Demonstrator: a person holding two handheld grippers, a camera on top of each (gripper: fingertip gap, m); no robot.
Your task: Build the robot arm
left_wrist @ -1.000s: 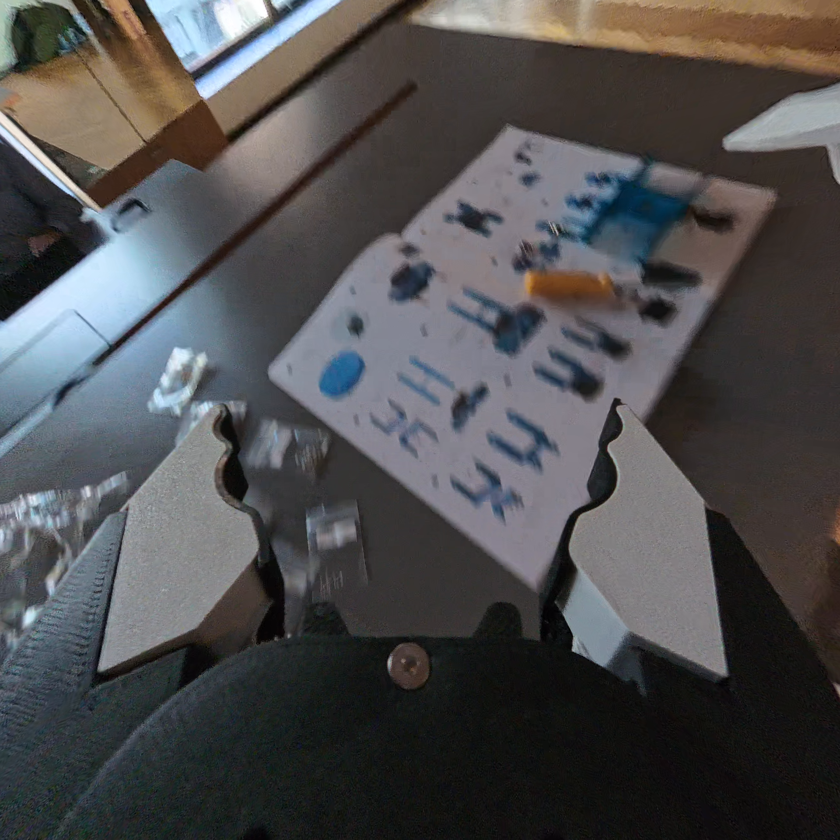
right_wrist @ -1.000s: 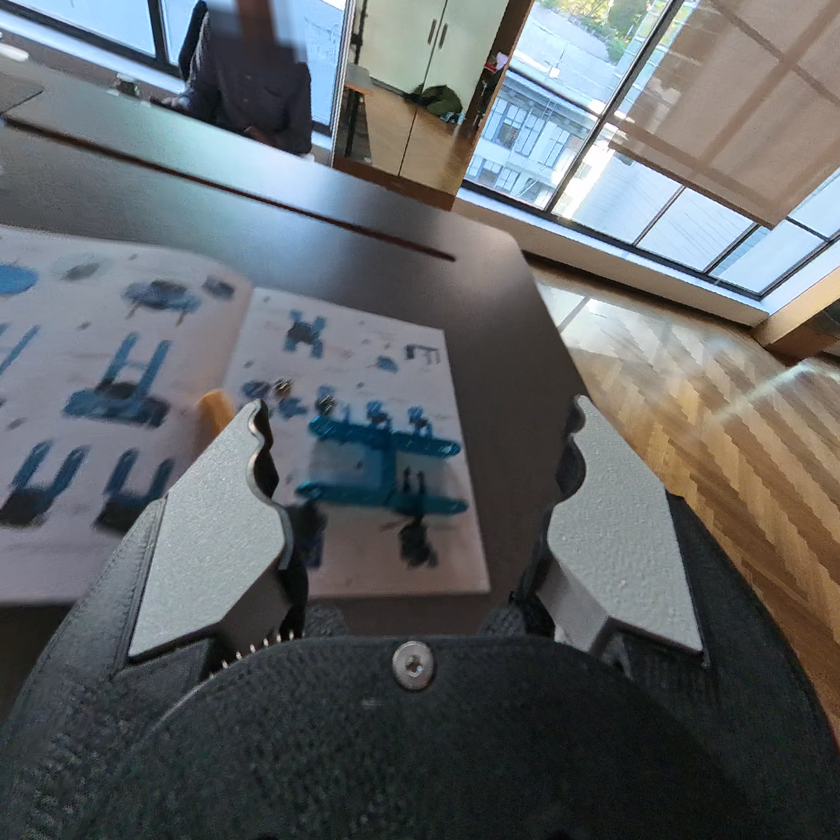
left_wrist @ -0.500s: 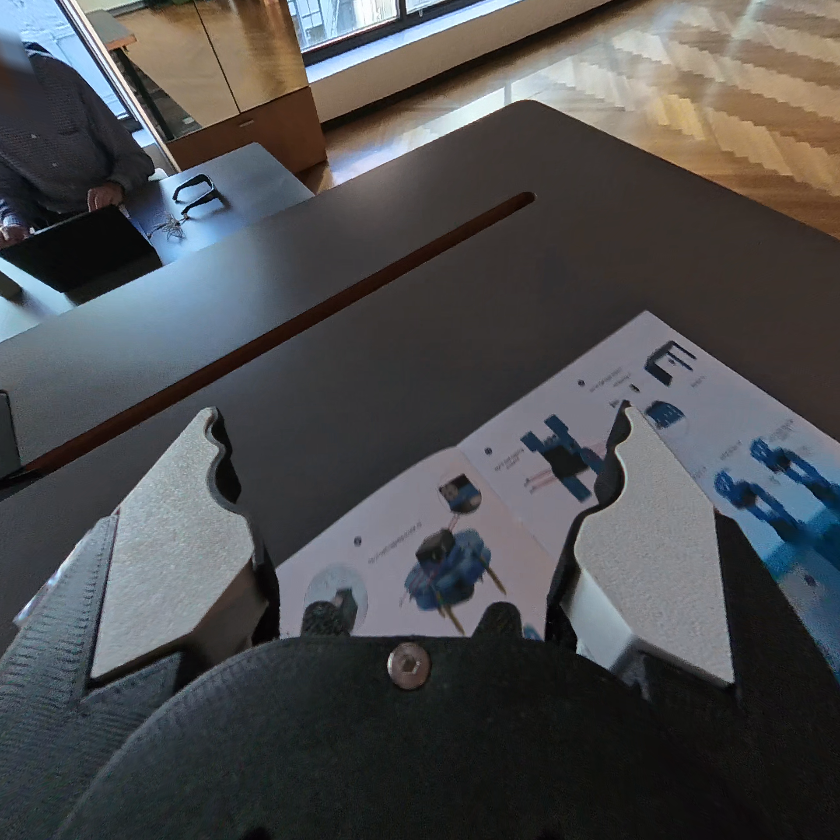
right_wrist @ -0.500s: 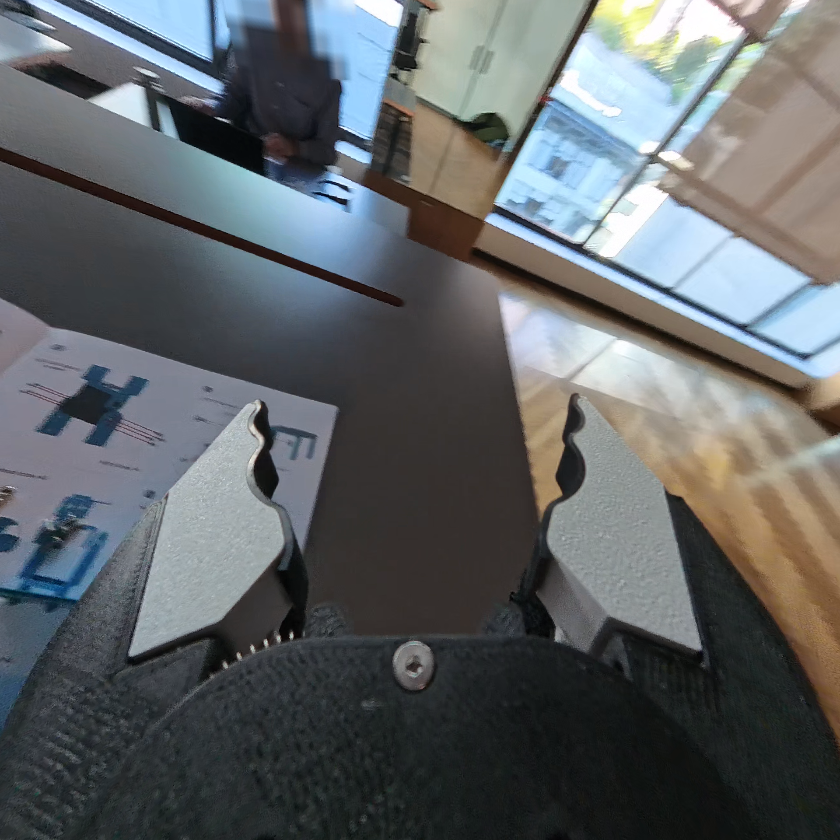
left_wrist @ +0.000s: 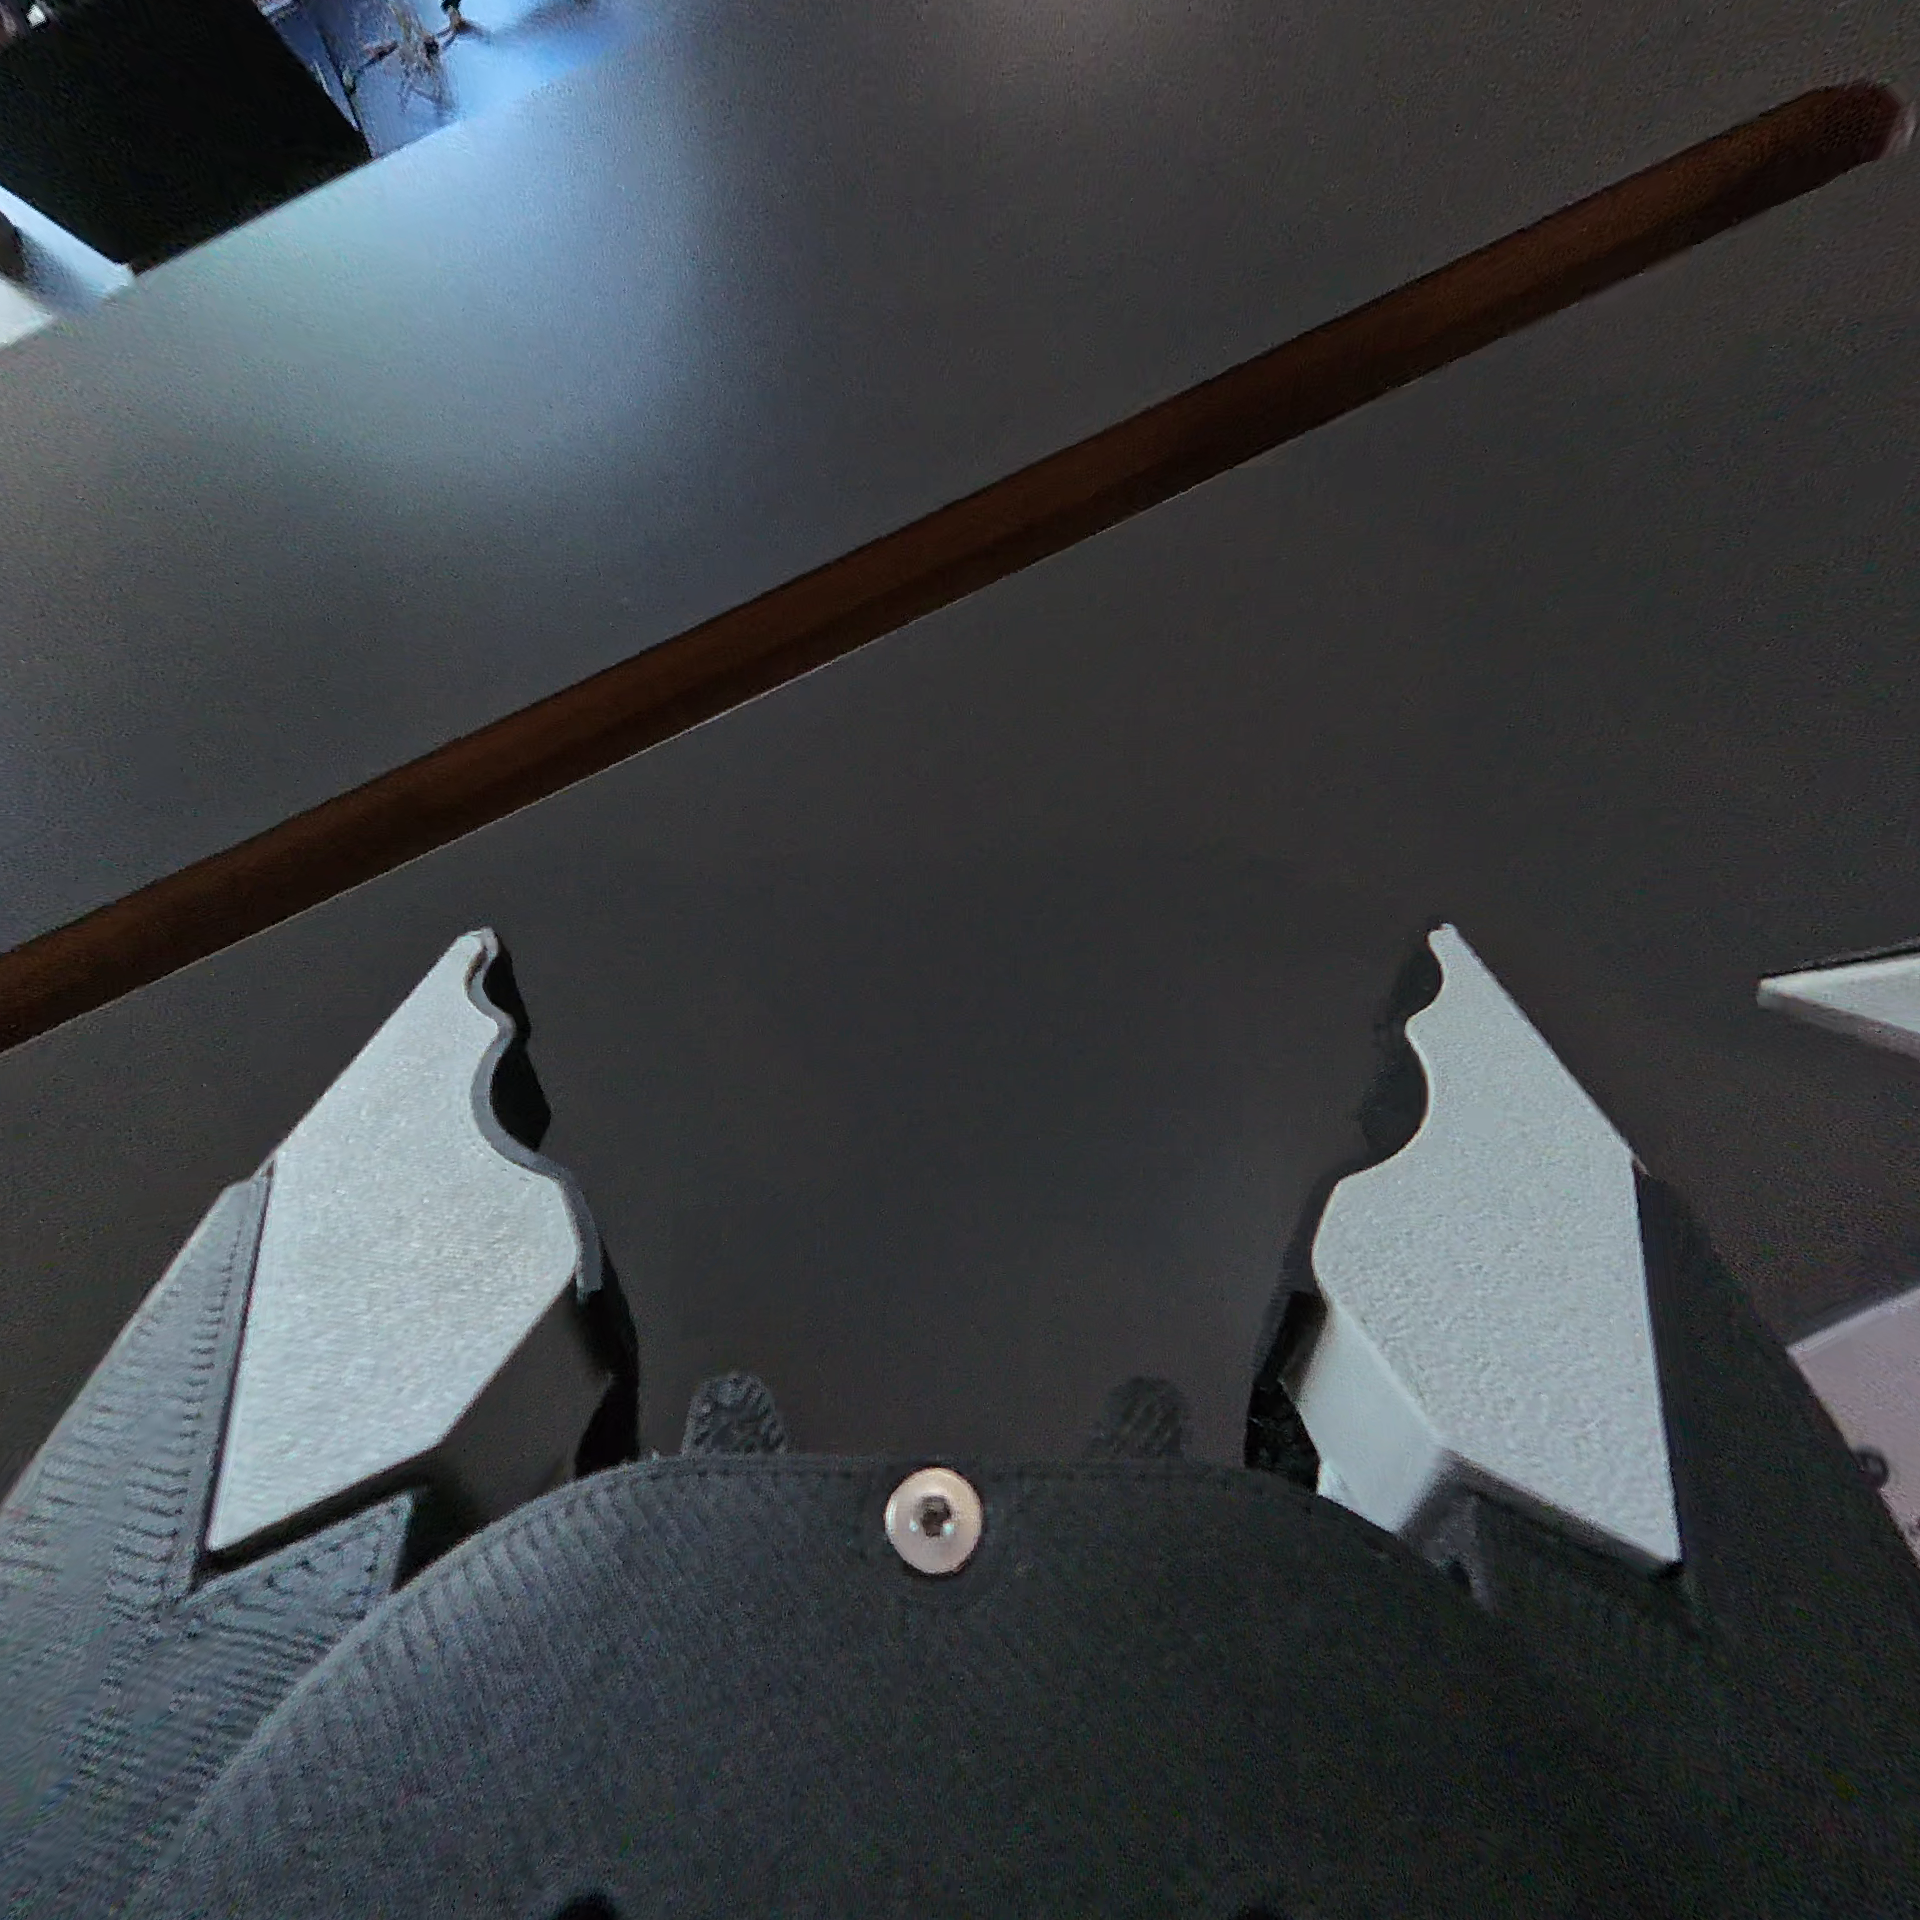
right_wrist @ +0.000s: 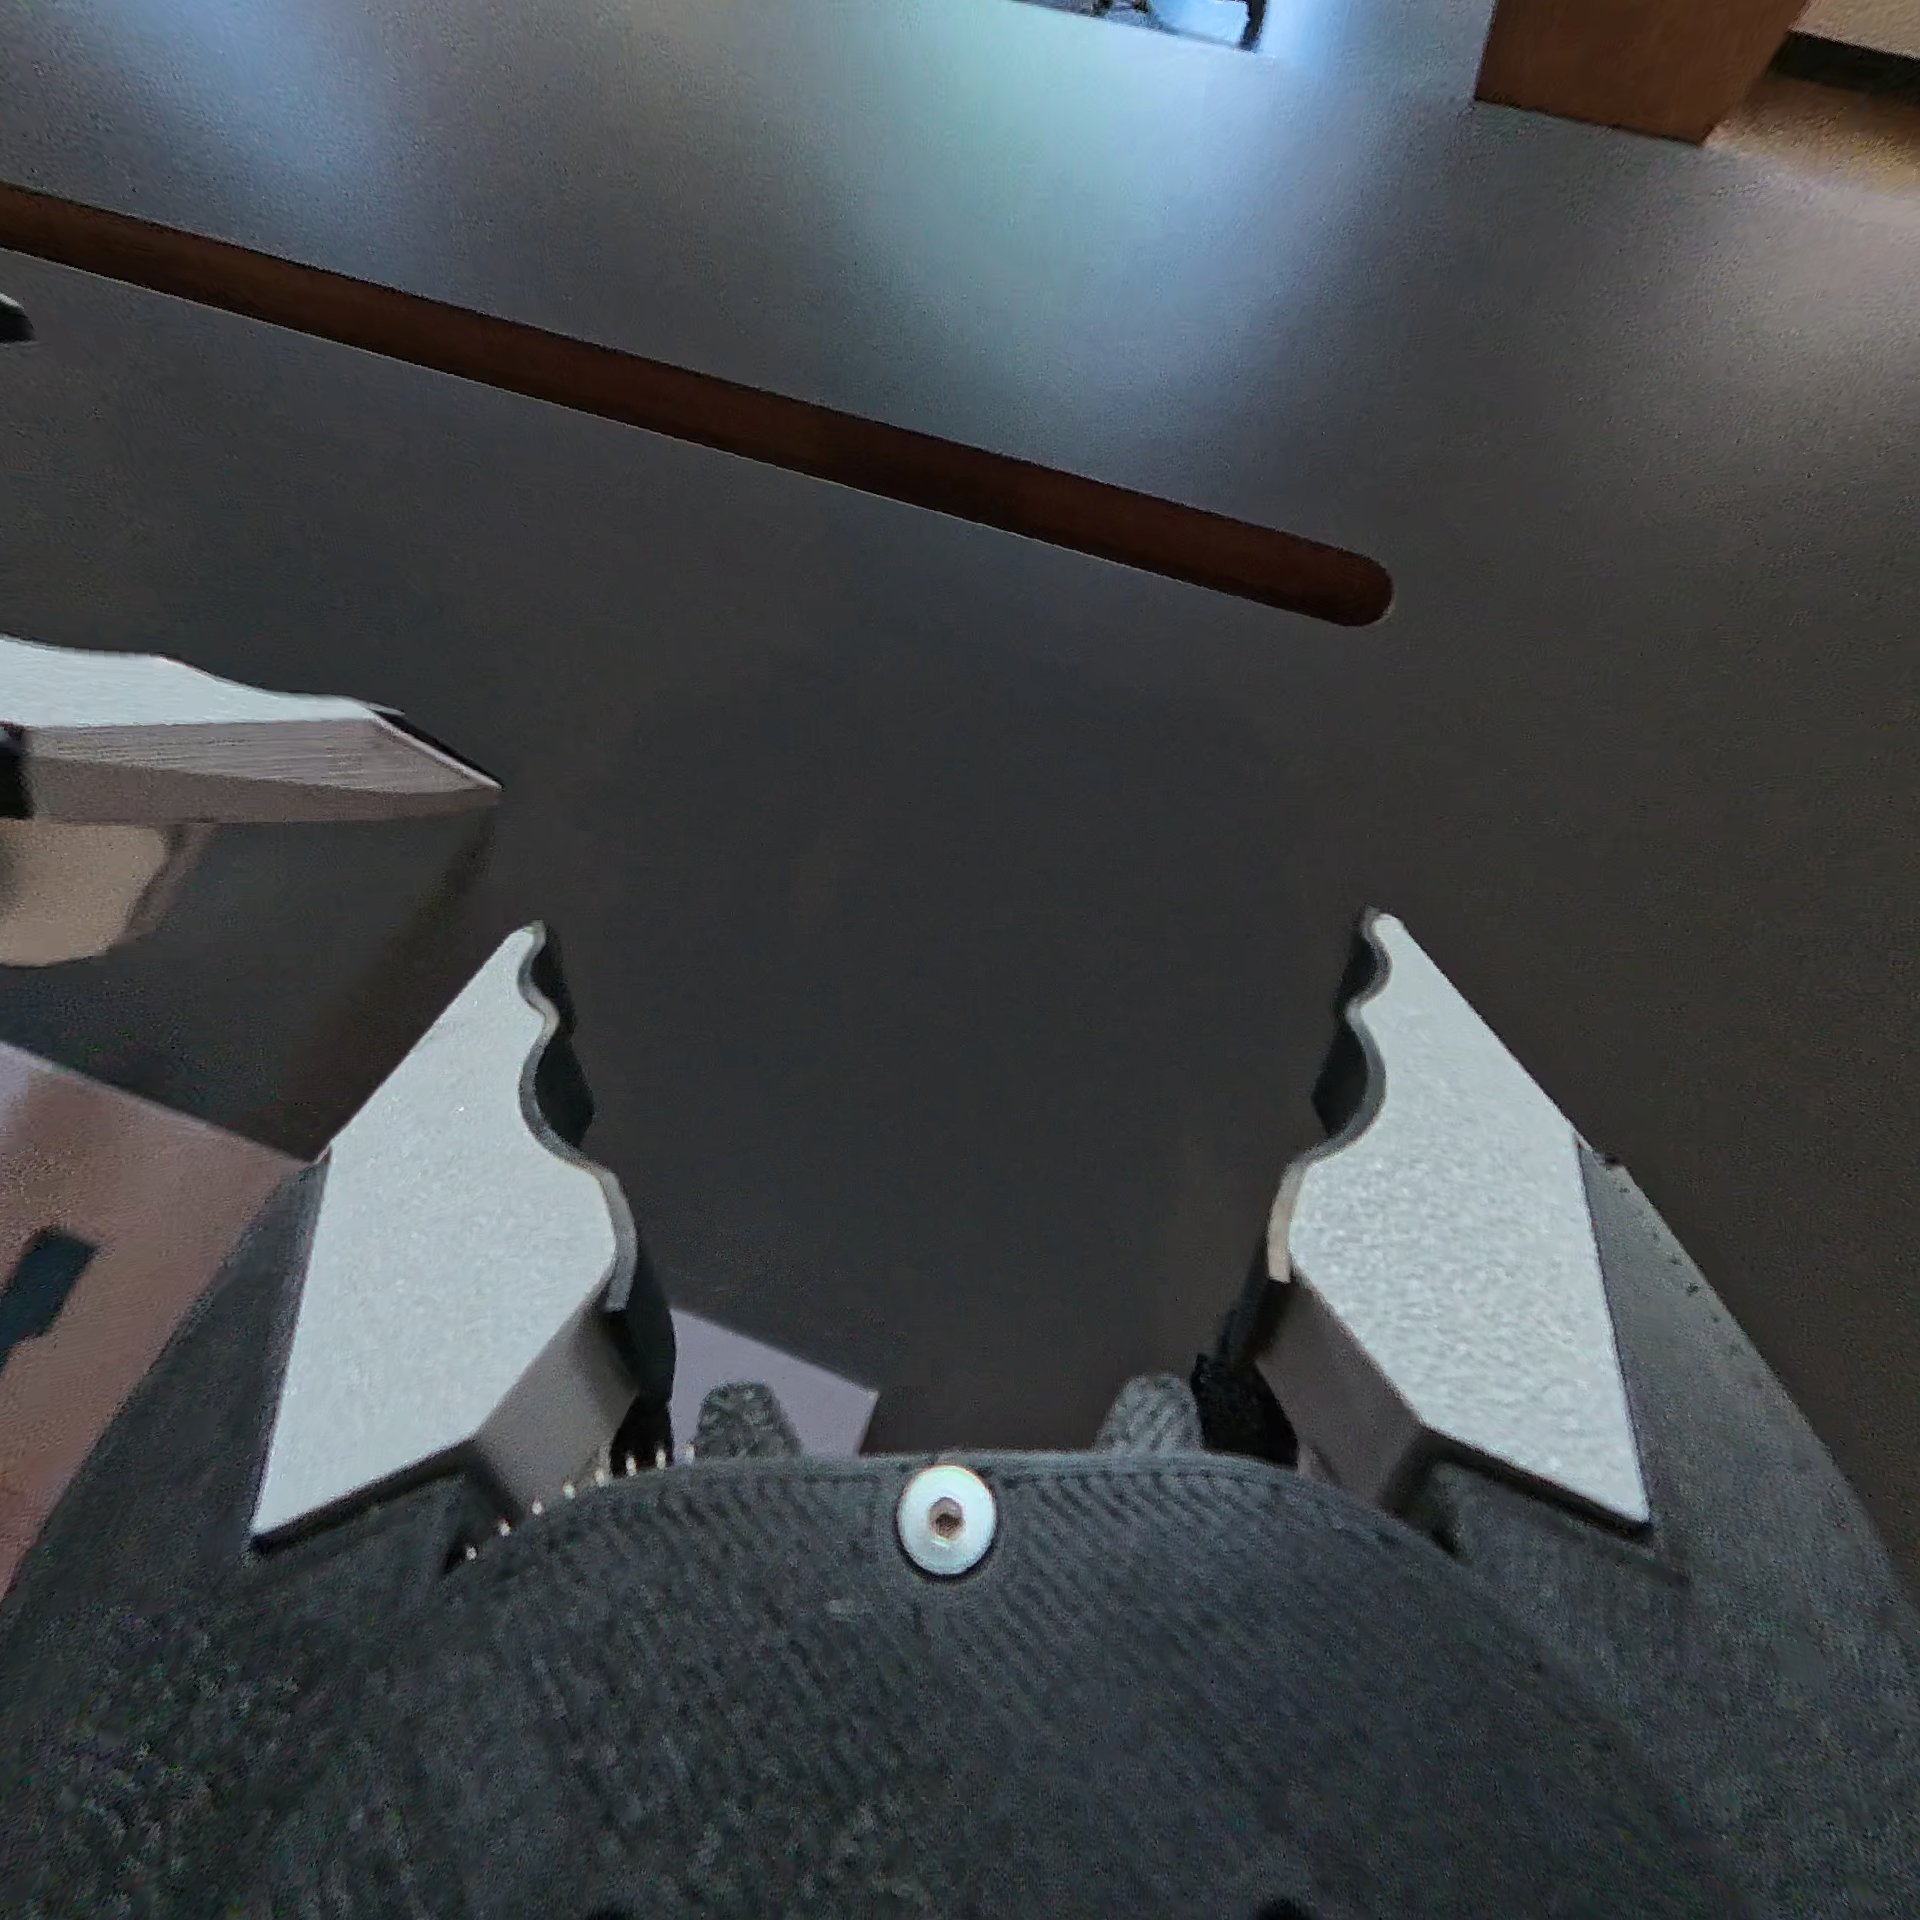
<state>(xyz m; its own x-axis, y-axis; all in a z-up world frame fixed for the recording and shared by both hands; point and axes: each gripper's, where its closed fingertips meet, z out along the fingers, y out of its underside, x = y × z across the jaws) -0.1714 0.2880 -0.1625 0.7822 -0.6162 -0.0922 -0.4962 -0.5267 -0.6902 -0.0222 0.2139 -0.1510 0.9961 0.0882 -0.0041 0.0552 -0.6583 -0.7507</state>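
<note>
L & R claws are both hanging wide apart, gripping nothing. The left claw (left_wrist: 961, 933) is pointing down at bare dark bench (left_wrist: 935, 468), w/ nothing between its fingers. The right claw (right_wrist: 956, 920) is doing likewise, just beside it on the right. Each is showing in the other's view: a grey fingertip is poking in at the right edge of the left wrist view, and one at the left edge of the right wrist view, so the two are sitting near but apart. Nearest thing is a white printed page (right_wrist: 104, 1195), lying flat under the right claw's left finger, its corner peeking between the fingers; the same page is prob. the pale patch at the lower right of the left wrist view. A long brown slot (right_wrist: 727, 405) is running across the bench ahead of both claws, ending in a rounded tip. Beyond it the bench is carrying on to a far edge, w/ a wooden cabinet (right_wrist: 1631, 62) past that. Room ahead is looking open; the left side of the right claw is crowded.
</note>
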